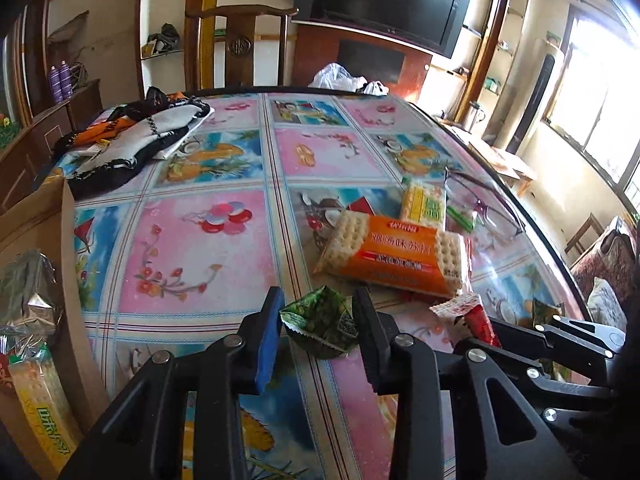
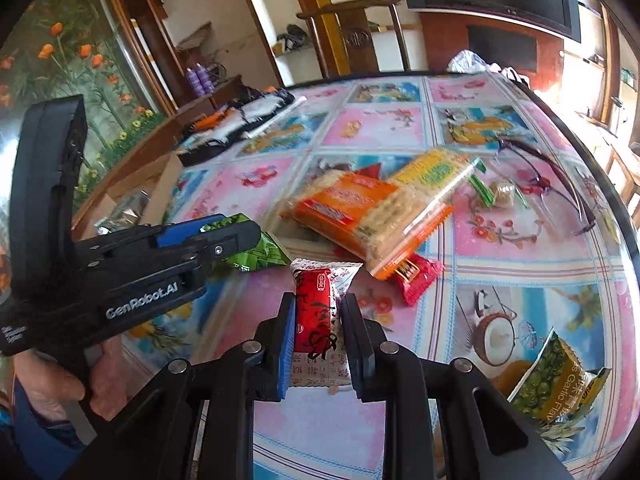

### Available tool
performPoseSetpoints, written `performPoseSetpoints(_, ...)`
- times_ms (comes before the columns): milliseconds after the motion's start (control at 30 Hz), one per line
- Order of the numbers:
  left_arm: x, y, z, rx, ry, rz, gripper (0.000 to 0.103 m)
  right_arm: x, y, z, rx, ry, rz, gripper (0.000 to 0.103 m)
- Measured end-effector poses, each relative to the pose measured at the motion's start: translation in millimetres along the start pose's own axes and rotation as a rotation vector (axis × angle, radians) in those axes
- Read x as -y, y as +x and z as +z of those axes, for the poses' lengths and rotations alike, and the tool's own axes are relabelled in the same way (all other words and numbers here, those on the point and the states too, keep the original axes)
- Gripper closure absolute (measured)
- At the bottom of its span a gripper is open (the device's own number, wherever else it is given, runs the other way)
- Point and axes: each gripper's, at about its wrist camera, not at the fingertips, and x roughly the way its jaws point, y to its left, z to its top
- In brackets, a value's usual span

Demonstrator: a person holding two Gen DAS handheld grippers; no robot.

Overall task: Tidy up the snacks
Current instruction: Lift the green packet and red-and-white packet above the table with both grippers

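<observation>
Two grippers, one snack each: left gripper point(image 1: 318, 322) pinches a green packet point(image 1: 320, 326), right gripper point(image 2: 318, 332) clamps a red bar point(image 2: 314, 312). Two cracker packs point(image 1: 394, 256) lie mid-table.

A round table point(image 1: 224, 280) carried a glossy covering printed in pink and blue squares of fruit and flowers. A folded black, white and orange cloth point(image 1: 132, 136) lay at its far left edge. Eyeglasses with thin dark frames point(image 2: 548, 176) rested on the right side. A dark wooden chair point(image 1: 240, 40) stood behind the table, with a flat-screen television point(image 1: 384, 0) mounted beyond it. Two purple bottles point(image 1: 60, 80) stood on a side cabinet. White plastic bags point(image 1: 340, 78) sat at the far rim.
</observation>
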Motion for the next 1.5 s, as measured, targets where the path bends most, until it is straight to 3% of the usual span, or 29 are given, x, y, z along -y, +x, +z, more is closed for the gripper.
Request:
performPoseSetpoints(200,6,2,0,-0.018,0.037,0.019,0.070,-1,-2,1,0.013,0.003,-0.019,0.079)
performPoseSetpoints(400,11,15,-9,-0.123,0.120,0.059,0.064,2,2,1,-0.007,0.007,-0.024,0.079)
performPoseSetpoints(633,12,28,-19,-0.186,0.140,0.066,0.062,3,4,0,-0.018,0.013,-0.021,0.079)
performPoseSetpoints(733,17,28,-21,-0.160,0.156,0.099,0.067,4,3,0,-0.015,0.014,-0.019,0.079)
performPoseSetpoints(1000,7,17,-13,-0.101,0.087,0.075,0.073,4,1,0,-0.006,0.019,-0.019,0.079)
performPoseSetpoints(1167,4,3,-6,-0.035,0.053,0.039,0.073,5,2,0,-0.007,0.020,-0.017,0.079)
performPoseSetpoints(1500,1,-13,0,0.036,0.027,0.040,0.073,4,3,0,-0.007,0.017,-0.014,0.079)
